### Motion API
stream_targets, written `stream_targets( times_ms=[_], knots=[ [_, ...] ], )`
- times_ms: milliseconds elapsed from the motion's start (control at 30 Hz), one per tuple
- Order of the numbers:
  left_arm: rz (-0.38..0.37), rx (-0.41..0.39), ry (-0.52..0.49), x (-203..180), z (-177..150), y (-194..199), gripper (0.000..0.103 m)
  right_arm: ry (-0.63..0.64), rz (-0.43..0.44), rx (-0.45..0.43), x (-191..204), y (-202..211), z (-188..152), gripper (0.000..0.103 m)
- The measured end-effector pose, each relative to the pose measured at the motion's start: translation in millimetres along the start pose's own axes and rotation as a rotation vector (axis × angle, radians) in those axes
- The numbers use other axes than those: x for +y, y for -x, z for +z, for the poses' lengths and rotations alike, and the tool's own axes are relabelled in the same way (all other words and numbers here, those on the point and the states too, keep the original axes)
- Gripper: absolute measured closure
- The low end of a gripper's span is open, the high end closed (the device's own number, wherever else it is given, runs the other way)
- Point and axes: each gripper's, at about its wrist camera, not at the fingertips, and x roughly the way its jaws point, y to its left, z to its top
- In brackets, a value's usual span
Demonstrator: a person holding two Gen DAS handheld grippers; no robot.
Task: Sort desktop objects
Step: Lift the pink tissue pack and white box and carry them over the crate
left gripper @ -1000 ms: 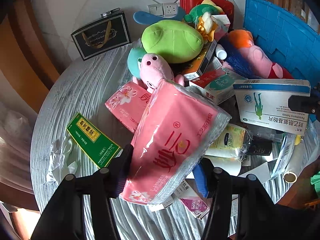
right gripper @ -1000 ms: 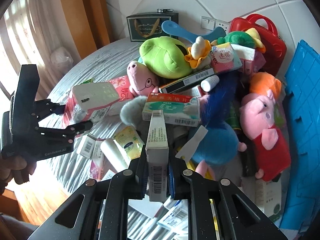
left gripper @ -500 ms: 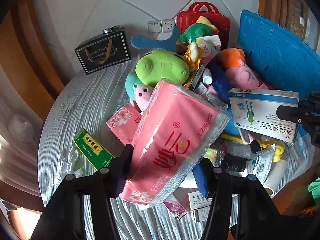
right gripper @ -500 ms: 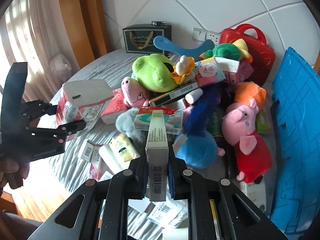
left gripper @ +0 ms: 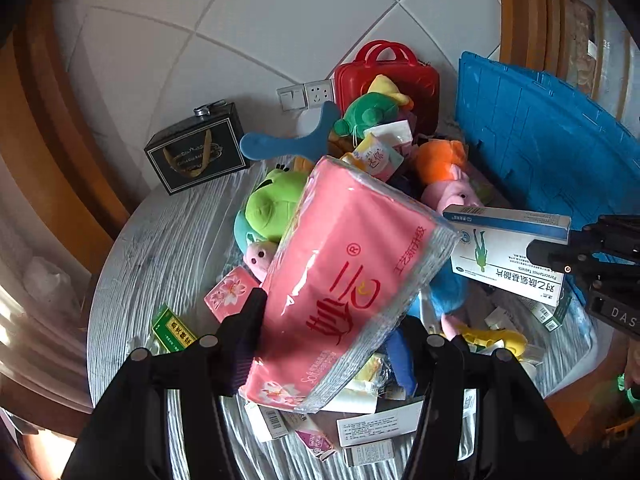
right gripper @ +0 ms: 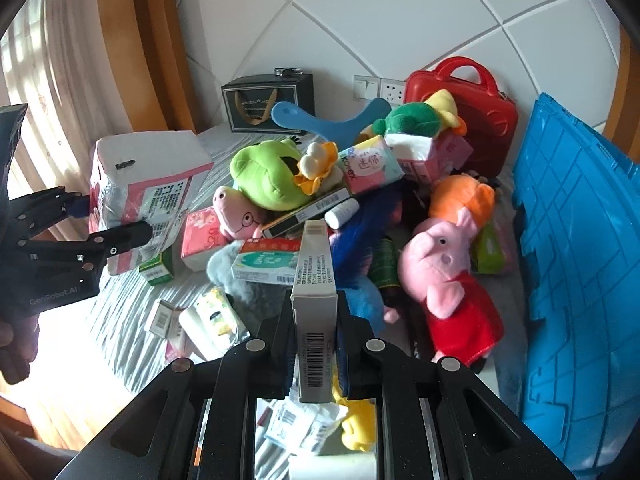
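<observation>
I have the pink tissue pack (left gripper: 344,288) clamped in my left gripper (left gripper: 332,344), its soft wrapper pinched between the jaws, and the white-and-blue tablet box (right gripper: 314,280) squeezed on its narrow sides in my right gripper (right gripper: 314,344). Over the last second both have risen: the table (left gripper: 168,248) and its heap now sit further below and smaller in both views, so each item is clear of the pile and hanging in the air, well apart from what lay under it. In the left view the tablet box (left gripper: 508,256) floats just beside the tissue pack's far corner, over the right side of the table.

That tells me the pick-up is done and the carrying is next. The blue crate (right gripper: 580,280) stands on edge along the table's right edge, and I'd judge one or both loads are meant to go there or to separate groups.

Left behind in the middle are the green plush (right gripper: 268,176), the pig doll in red (right gripper: 448,272), a small pink tissue packet (right gripper: 200,236) and loose medicine boxes; the red case (right gripper: 476,120) and the black gift bag (right gripper: 268,100) stand at the far edge.
</observation>
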Motion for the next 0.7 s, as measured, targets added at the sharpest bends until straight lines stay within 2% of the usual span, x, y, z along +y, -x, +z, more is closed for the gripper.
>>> stream_targets(
  times_ms=[333, 700],
  knots=[
    [-0.005, -0.058, -0.014, -52.1, 45.4, 21.0, 0.048, 0.005, 0.013, -0.075, -52.7, 42.1, 22.4, 0.087],
    [-0.019, -0.121, -0.031, -121.7, 102.3, 38.5, 0.048, 0.026, 0.066, -0.135, -111.7, 91.5, 38.4, 0.087]
  ],
)
